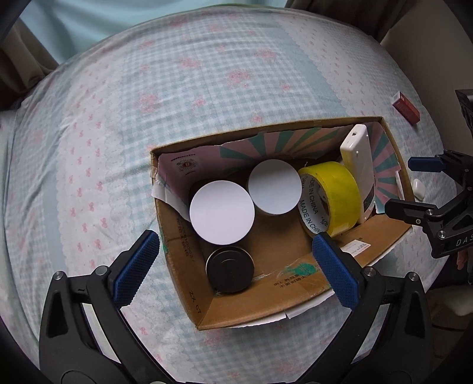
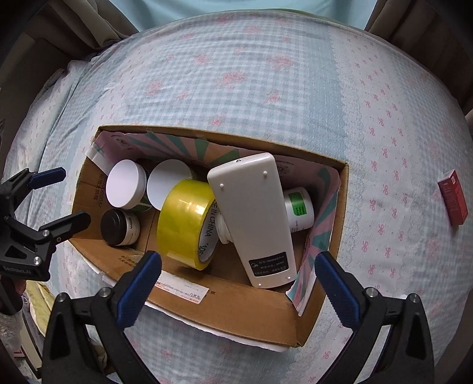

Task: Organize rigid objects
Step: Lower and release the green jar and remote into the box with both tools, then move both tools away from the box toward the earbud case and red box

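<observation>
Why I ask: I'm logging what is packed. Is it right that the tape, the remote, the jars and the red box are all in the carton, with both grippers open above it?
Not quite: the red box lies on the bedsheet outside the carton, as the right wrist view shows. The tape, remote and jars are inside, and the left gripper and right gripper are both open above it.

Bed (image 1: 207, 88): lying ahead of and beneath both tools, filling most of each view. Bedsheet (image 2: 266, 88): pale blue gingham with pink bows and flowers, lace-patterned white bands running across it. Wall (image 1: 118, 17): light blue, rising beyond the far edge of the bed. Curtains (image 2: 97, 26): grey-brown, hanging at both far corners. Light: soft and even, casting only faint shadows.
</observation>
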